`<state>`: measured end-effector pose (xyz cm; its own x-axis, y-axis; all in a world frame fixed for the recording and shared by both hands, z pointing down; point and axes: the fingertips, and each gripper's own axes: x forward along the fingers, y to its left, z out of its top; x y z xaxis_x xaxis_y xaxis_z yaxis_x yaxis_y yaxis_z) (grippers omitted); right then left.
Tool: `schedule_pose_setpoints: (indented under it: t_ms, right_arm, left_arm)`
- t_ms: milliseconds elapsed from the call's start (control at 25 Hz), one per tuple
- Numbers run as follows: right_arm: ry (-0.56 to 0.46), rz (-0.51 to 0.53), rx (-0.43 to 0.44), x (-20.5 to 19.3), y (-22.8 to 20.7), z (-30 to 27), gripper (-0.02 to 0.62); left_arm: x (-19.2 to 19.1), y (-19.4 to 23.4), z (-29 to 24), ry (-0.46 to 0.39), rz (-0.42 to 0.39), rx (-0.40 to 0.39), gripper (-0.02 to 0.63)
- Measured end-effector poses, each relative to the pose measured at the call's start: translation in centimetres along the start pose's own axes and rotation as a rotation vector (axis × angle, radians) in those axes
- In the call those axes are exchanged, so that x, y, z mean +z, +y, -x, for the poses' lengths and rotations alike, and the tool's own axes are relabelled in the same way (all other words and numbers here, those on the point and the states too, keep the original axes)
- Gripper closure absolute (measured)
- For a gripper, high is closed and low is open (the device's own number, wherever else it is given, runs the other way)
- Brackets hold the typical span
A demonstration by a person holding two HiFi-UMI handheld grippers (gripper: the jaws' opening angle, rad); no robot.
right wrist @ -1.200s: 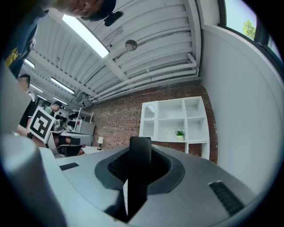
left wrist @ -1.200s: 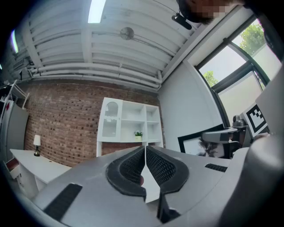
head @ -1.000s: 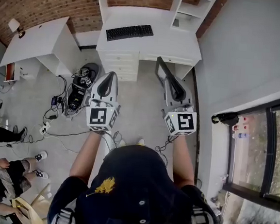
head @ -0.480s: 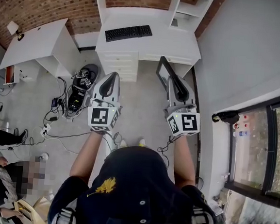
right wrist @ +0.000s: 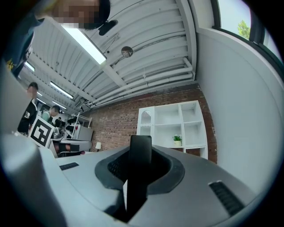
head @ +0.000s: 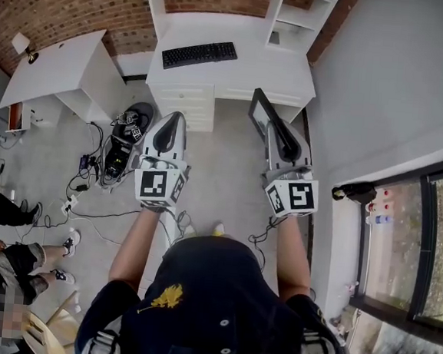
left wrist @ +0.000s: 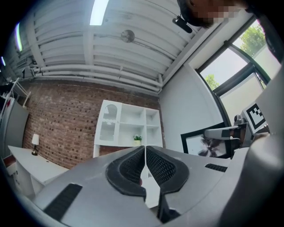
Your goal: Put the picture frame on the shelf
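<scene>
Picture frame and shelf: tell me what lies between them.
Head view: only a bare stretch of the white desk separates the picture frame, clamped in the right hand-held gripper, from the shelf.

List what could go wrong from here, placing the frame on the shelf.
1. The picture frame is pinched by one edge in the right hand-held gripper. The left hand-held gripper is shut and empty, so it may swing or slip.
2. A small potted plant stands in the shelf; the frame might knock it.
</scene>
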<state>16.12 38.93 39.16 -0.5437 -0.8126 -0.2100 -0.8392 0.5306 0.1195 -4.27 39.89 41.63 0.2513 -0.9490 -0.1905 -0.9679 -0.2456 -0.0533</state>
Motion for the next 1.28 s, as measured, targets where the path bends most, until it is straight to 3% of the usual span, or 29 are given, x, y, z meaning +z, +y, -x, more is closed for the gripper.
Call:
schedule_pose_setpoints:
  t_ms: [440, 920, 1280]
  right_arm:
    - [-0.015, -0.039, 0.058, -2.0, -4.3, -1.5, 0.529]
    - [-0.002, -0.044, 0.072, -4.9, -7.4, -6.5, 0.529]
    - [0.011, -0.037, 0.038, -6.9, -10.0, -14.7, 0.529]
  left_arm:
    - [-1.1, -3.2, -3.7, 0.026, -0.052, 0.021, 0.580]
    - [-4.2, -1.5, -10.2, 0.048, -0.060, 0.017, 0.580]
    - [-7.3, 3.3, -17.8, 0.089, -0.055, -0.025, 0.580]
